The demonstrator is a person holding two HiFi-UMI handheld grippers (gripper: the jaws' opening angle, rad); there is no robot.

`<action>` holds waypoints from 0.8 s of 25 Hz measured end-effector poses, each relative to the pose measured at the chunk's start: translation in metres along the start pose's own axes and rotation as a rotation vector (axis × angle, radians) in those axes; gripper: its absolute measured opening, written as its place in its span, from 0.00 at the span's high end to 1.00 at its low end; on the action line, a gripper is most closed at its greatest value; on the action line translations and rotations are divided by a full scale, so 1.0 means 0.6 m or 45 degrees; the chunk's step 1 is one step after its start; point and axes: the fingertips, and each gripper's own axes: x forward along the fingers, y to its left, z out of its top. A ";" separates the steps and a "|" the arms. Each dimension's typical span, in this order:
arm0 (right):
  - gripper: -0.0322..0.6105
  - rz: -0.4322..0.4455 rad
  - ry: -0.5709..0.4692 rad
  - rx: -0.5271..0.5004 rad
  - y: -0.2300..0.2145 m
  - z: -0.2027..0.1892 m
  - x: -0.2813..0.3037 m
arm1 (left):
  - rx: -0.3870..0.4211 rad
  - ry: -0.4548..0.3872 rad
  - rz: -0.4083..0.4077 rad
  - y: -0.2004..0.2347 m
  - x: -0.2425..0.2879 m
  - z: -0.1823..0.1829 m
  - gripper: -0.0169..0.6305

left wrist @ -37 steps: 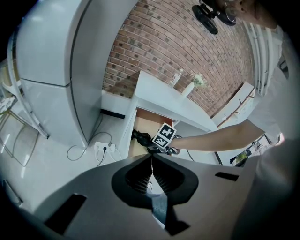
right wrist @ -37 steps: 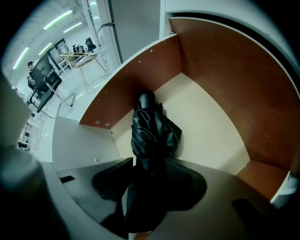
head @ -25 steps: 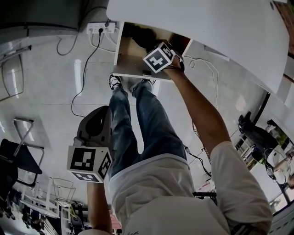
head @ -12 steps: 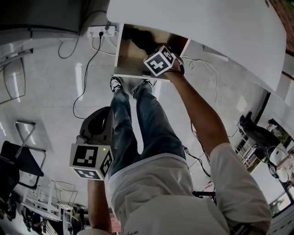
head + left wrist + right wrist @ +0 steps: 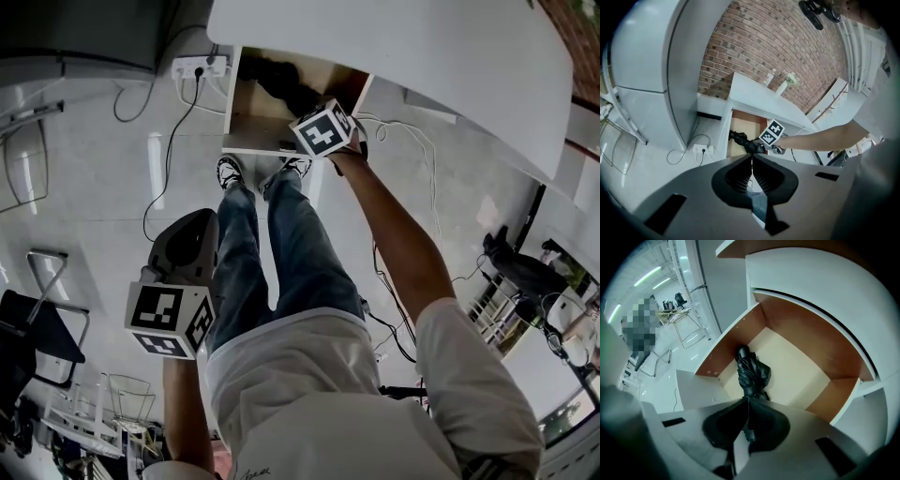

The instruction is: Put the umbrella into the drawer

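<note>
Grey left gripper (image 5: 751,158): held low and back, jaws pressed together, empty.
Grey right gripper (image 5: 746,400): pointing steeply down, jaws just closed together, nothing clamped.
Black folded umbrella (image 5: 750,371): lying inside, just beyond the right gripper's tips.
Open wooden drawer (image 5: 801,362): pulled out from white curved desk (image 5: 403,56).

drawer (image 5: 801,376) open-topped; umbrella (image 5: 749,371) near one side wall, rest of floor bare; desktop (image 5: 820,277) overhangs rear.
</note>
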 end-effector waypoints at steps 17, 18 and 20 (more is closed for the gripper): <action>0.93 0.021 -0.118 0.155 0.012 -0.013 -0.096 | 0.149 0.003 -0.056 -0.042 -0.011 0.046 0.94; 0.93 0.019 -0.123 0.160 0.012 -0.015 -0.103 | 0.158 0.001 -0.060 -0.045 -0.012 0.050 0.94; 0.93 0.014 -0.132 0.171 0.012 -0.020 -0.116 | 0.171 -0.005 -0.071 -0.050 -0.015 0.057 0.94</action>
